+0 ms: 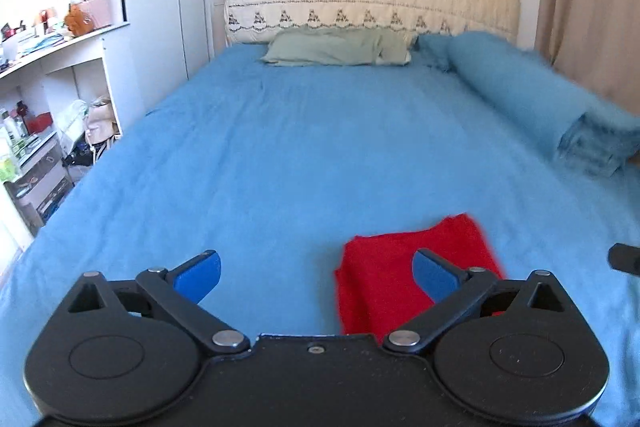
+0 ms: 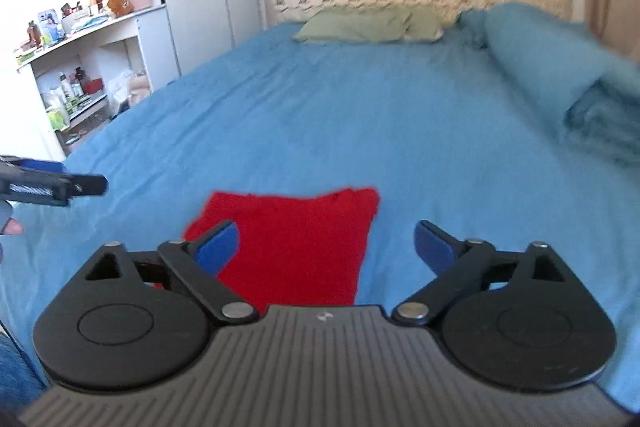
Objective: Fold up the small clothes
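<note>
Red cloth [image 2: 296, 243] lies on bed [image 2: 360, 131], looks already folded compact. My left gripper [image 1: 316, 273] and right gripper [image 2: 326, 245] hover above it, spread wide, holding nothing. Next, probably: check edges or final fold.

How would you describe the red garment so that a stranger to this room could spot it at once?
Start at the big bed with its blue sheet. On the near end, far from the green pillow, lies a small red cloth, flat on the sheet. It is the only red item on the bed.
</note>
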`<state>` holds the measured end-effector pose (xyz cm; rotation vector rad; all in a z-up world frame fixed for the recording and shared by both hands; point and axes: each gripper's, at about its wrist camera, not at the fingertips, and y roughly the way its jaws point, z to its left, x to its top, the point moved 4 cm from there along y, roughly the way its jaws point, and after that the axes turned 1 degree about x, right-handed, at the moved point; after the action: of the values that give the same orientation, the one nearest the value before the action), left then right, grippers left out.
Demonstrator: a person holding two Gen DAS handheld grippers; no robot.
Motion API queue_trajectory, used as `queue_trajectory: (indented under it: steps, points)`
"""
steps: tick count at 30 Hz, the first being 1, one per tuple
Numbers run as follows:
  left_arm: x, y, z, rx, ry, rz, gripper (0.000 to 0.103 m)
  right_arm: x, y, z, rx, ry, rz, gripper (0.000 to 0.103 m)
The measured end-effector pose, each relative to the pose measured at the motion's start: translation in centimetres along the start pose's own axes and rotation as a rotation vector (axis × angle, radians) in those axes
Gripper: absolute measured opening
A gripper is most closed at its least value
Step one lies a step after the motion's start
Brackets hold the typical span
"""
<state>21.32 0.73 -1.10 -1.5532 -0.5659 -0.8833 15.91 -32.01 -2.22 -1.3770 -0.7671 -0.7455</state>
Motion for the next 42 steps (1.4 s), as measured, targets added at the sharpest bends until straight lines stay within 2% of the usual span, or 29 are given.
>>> queue_trajectory:
  steps: [2, 5, 10, 15, 18, 25, 42]
  points:
    - [0.1, -3.1, -0.5, 0.005, -0.010, 0.008, 0.103, 1.2, -4.0, 1.0, -0.084, -0.006, -0.016, 0.103]
    - [-1.1, -6.9, -1.3, 0.014, -0.028, 0.040, 0.103, 1.3, -8.4, 2.1, -0.155, -0.012, 0.018, 0.103]
    - [-4.9, -10.5, -2.8, 0.025, 0.002, 0.139, 0.103, -1.0, -13.4, 3.8, -0.173, 0.002, 0.117, 0.103]
    - [-8.7, -12.1, -3.5, 0.048, 0.012, 0.170, 0.103, -4.3, -16.2, 5.1, -0.190, 0.076, 0.187, 0.103]
    - [-10.1, -12.6, -3.4, 0.054, 0.010, 0.182, 0.103, -6.3, -16.7, 5.1, -0.201, 0.124, 0.219, 0.103]
    - [-11.1, -13.6, -3.7, 0.036, 0.010, 0.190, 0.103, -9.7, -17.6, 6.0, -0.227, 0.105, 0.277, 0.103]
    - [-11.5, -14.3, -4.4, 0.050, 0.039, 0.163, 0.103, -10.1, -17.9, 5.9, -0.244, 0.103, 0.279, 0.103]
